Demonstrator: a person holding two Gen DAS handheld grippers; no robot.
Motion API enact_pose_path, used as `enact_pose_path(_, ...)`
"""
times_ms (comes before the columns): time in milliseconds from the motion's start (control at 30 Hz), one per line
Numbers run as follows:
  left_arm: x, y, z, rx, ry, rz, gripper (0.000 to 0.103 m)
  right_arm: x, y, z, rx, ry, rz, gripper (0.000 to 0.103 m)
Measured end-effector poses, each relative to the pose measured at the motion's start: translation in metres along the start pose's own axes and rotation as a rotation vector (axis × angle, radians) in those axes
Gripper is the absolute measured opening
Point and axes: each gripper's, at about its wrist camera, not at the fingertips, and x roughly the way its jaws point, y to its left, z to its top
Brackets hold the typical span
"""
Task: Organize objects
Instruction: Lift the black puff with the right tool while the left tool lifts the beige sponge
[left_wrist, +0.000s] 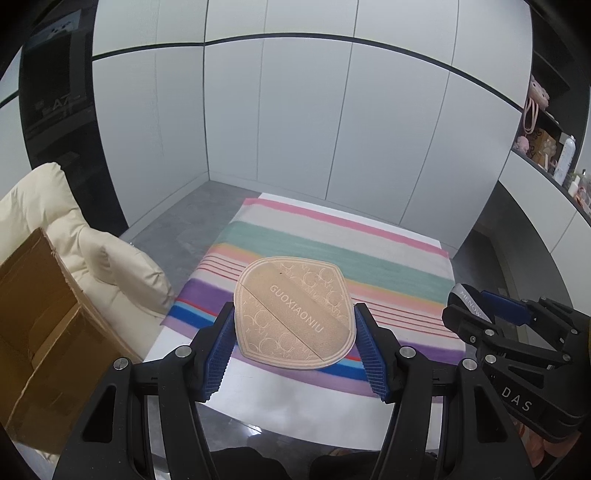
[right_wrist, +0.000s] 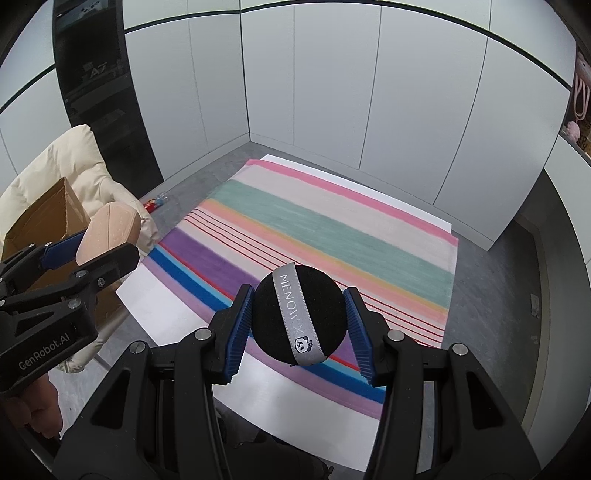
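My left gripper (left_wrist: 295, 334) is shut on a beige powder puff (left_wrist: 293, 317) marked GUOXIAONIU and holds it above the striped cloth (left_wrist: 388, 273). My right gripper (right_wrist: 299, 325) is shut on a round black powder puff (right_wrist: 299, 314) with a grey MENOW ribbon, also above the striped cloth (right_wrist: 332, 229). The right gripper shows at the right edge of the left wrist view (left_wrist: 480, 306). The left gripper with the beige puff (right_wrist: 109, 230) shows at the left of the right wrist view.
An open cardboard box (left_wrist: 40, 314) stands at the left, against a cream padded cushion (left_wrist: 96, 258). Small red and blue items (right_wrist: 157, 202) lie on the grey floor by the cloth. Shelves with pink toys and a bottle (left_wrist: 546, 147) are at the right.
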Motion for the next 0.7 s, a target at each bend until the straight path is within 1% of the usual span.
enact_pose_path(700, -0.005, 0.037, -0.005, -0.048, -0.006, 0.043, 0.063, 0.007, 0.036, 0.01, -0.049, -0.007, 0.042, 0.051)
